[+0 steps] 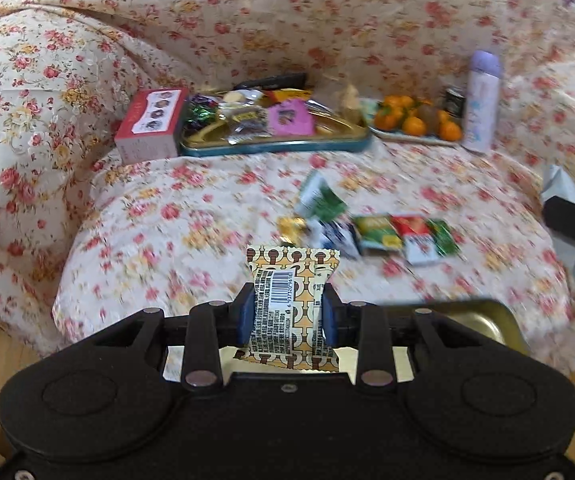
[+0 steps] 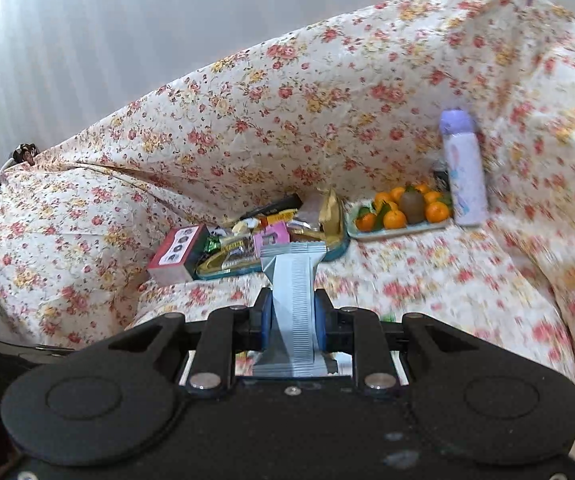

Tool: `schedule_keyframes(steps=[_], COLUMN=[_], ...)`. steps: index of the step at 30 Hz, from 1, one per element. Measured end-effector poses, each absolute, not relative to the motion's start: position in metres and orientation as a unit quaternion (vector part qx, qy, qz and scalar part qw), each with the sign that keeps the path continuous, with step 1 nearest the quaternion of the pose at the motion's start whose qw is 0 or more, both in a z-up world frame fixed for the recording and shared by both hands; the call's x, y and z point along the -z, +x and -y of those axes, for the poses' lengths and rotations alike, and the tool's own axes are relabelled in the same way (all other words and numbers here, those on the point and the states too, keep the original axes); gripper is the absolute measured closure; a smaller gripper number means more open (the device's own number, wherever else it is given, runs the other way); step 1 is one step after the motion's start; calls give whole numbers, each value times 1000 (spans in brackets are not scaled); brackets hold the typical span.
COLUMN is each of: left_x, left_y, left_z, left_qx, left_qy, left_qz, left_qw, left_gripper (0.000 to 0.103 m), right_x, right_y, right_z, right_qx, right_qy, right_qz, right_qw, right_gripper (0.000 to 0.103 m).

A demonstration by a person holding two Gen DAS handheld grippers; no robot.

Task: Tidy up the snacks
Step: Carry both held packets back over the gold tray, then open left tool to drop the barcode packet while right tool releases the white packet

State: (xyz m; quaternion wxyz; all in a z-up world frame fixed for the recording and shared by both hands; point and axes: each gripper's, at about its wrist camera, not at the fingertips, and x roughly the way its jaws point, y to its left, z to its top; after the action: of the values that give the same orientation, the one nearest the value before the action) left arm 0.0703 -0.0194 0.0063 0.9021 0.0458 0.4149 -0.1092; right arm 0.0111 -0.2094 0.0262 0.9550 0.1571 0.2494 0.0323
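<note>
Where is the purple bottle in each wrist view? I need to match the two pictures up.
Left wrist view: the purple bottle stands upright at upper right, just right of the tray of oranges.
Right wrist view: the purple bottle stands at right of centre, again just right of the tray of oranges.
Shared landmark: the teal snack tin, left of the oranges in both.

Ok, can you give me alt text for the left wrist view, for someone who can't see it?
The left gripper pinches a cream-and-brown patterned snack packet with a barcode above a floral-covered sofa seat. Loose green, red and white snack packets lie scattered ahead; a teal metal tray of snacks sits at the back beside a plate of oranges.
</note>
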Motion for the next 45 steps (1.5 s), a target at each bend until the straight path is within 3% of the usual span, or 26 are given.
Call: schedule_keyframes(steps=[11, 25, 45], left_x=[7, 32, 36], left_y=[15, 7, 6], left_z=[47, 52, 52], left_qx=[143, 157, 143], left_qy=[50, 38, 50], left_qz=[-439, -487, -493], left_qw=[886, 858, 857], left_gripper=[62, 62, 57], right_x=[-25, 18, 24], right_y=[-59, -50, -50], right_z=[206, 199, 195], right_qx=[9, 50, 50], right_qy=[147, 138, 124], right_qz=[-273, -383, -397], right_qw=[951, 912, 908], right_gripper=[80, 80, 80])
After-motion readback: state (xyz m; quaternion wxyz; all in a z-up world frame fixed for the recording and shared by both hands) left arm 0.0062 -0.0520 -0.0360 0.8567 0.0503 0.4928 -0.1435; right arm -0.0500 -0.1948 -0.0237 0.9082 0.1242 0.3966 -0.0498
